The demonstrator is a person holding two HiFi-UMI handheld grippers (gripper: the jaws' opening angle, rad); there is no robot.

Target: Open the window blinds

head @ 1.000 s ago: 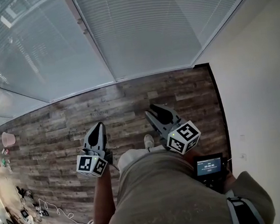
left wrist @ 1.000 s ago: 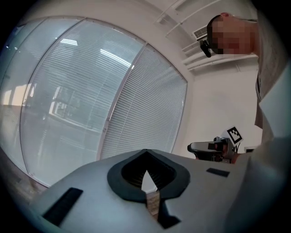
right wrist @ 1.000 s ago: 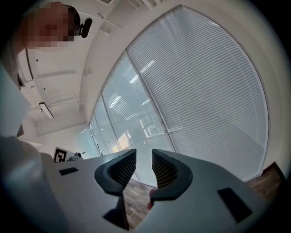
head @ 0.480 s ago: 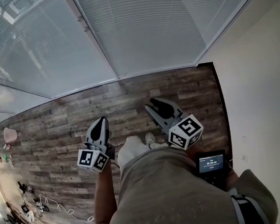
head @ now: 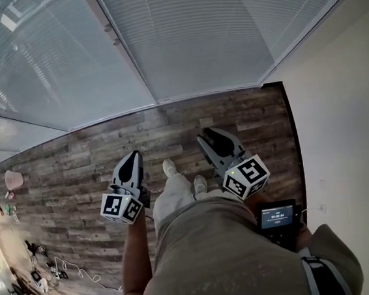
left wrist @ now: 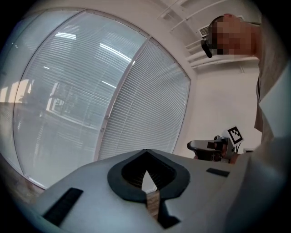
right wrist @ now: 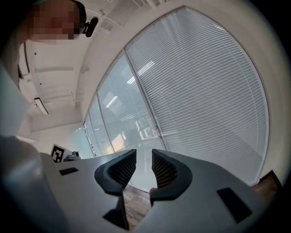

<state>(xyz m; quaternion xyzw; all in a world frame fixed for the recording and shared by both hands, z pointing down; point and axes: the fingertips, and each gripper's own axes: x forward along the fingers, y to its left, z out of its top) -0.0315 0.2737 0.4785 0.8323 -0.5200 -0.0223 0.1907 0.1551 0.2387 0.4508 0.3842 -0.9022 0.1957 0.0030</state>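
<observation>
The blinds [head: 192, 38] hang closed at twelve o'clock, well apart from both tongs. The left tongs [head: 132, 159] are pressed together, the right tongs [head: 211, 137] slightly spread and empty (no cord shows, perhaps too thin); grabbing slats instead could bend them.

From my end I can read almost nothing here. The one thing with writing is the small black device [head: 277, 225] at the person's right hip in the head view. Its lit screen [head: 276, 216] shows a couple of pale lines of characters, too small for me to make out a single letter or digit. The left marker cube [head: 121, 208] on the left gripper [head: 132, 157] and the right marker cube [head: 246, 177] on the right gripper [head: 208, 134] carry black-and-white square patterns, codes and not letters. One such square marker [left wrist: 235, 134] shows in the left gripper view and a second square marker [right wrist: 57, 153] in the right gripper view; neither bears readable print.
</observation>
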